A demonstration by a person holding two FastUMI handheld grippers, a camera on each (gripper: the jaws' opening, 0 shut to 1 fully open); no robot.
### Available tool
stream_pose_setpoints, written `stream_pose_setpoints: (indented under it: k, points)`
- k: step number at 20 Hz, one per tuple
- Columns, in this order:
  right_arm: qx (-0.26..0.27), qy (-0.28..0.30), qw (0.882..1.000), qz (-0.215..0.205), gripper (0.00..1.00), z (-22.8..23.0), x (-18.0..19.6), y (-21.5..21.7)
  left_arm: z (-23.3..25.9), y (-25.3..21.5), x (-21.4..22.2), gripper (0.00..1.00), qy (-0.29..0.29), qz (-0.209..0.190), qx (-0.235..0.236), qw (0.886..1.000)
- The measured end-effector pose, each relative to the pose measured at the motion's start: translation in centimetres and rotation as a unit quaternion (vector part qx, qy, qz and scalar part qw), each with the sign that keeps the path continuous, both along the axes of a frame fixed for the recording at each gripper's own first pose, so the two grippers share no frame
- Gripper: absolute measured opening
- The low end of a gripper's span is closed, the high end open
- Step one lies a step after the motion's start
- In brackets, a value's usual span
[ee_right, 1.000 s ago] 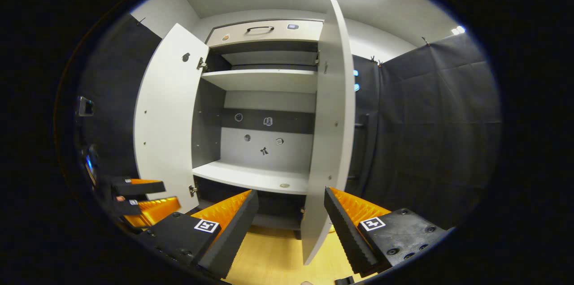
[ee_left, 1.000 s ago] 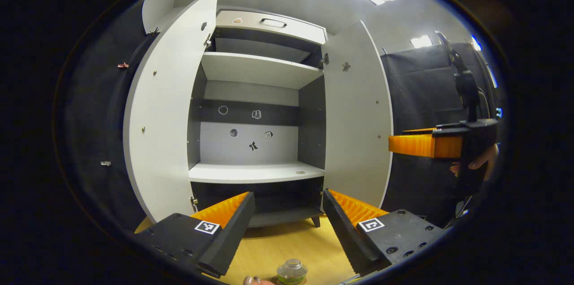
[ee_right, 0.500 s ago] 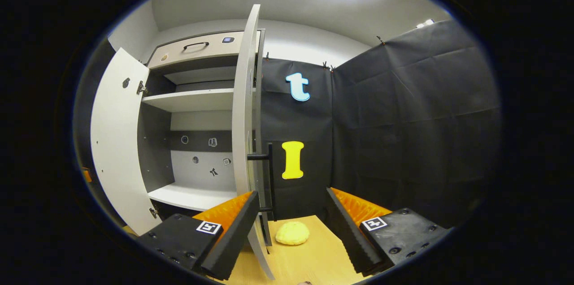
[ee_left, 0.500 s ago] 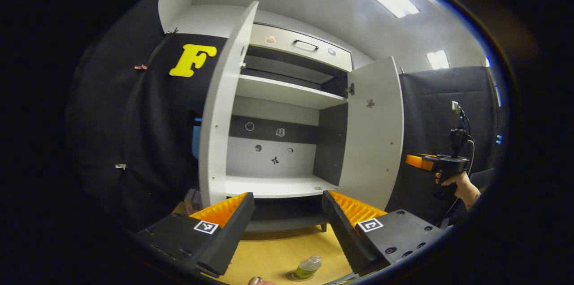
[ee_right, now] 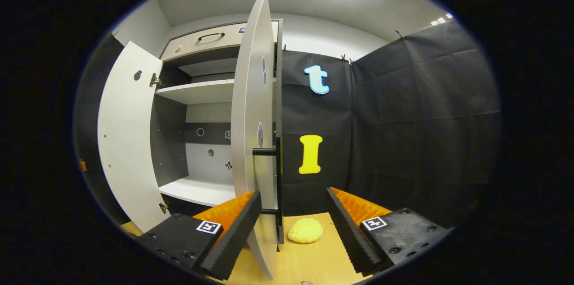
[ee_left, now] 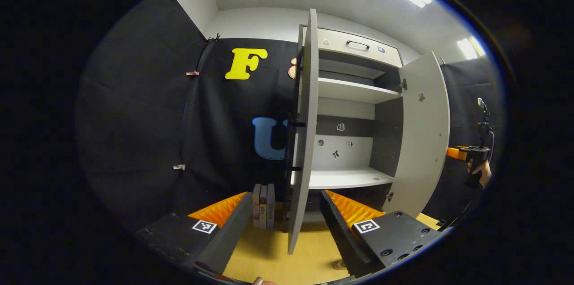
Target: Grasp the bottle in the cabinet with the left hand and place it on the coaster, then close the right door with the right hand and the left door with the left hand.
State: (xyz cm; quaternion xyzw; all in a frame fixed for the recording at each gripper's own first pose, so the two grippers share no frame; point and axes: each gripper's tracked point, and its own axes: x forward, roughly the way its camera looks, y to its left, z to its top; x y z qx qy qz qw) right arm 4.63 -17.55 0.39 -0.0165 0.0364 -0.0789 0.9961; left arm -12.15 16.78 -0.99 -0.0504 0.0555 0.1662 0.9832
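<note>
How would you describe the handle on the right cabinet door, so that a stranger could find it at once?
Start at the tall grey cabinet, whose two doors stand open. The right door shows nearly edge-on in the right gripper view. The handle is a thin dark vertical bar on short pegs on the door's outer face, beside the black cloth wall and above the yellow lump on the floor.

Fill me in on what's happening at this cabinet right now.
A person holds a gripper in each hand in front of an open cabinet on a wooden table. Both doors stand wide open and the shelves look bare. The left gripper is open, facing the edge of the left door. The right gripper is open too, just in front of the right door near its black handle. Neither touches a door yet.
</note>
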Motion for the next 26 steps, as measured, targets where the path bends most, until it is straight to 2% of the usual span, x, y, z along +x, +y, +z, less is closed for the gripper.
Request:
stream_pose_setpoints:
  k: [5,7,13,22,26]
  points:
    - [0.025,0.029,0.992,0.119,0.98,-3.0,2.9,10.4,1.0,1.3,0.3,0.95,-0.014,0.005,-0.006,1.000]
    - [0.026,0.041,0.989,0.143,0.98,-4.0,3.7,13.3,0.7,2.0,0.3,0.95,-0.007,0.009,0.005,1.000]
    - [0.024,0.038,0.992,0.118,0.98,-3.5,3.2,13.5,-0.4,4.0,2.4,0.94,0.003,-0.002,0.009,1.000]
    - [0.012,0.027,0.998,0.062,0.98,-2.2,0.6,10.8,-0.9,5.7,10.3,0.95,-0.017,-0.063,-0.006,0.998]
    - [0.008,0.028,0.998,0.048,0.98,-2.2,-0.2,10.2,-0.9,5.2,12.0,0.94,-0.020,-0.083,-0.003,0.996]
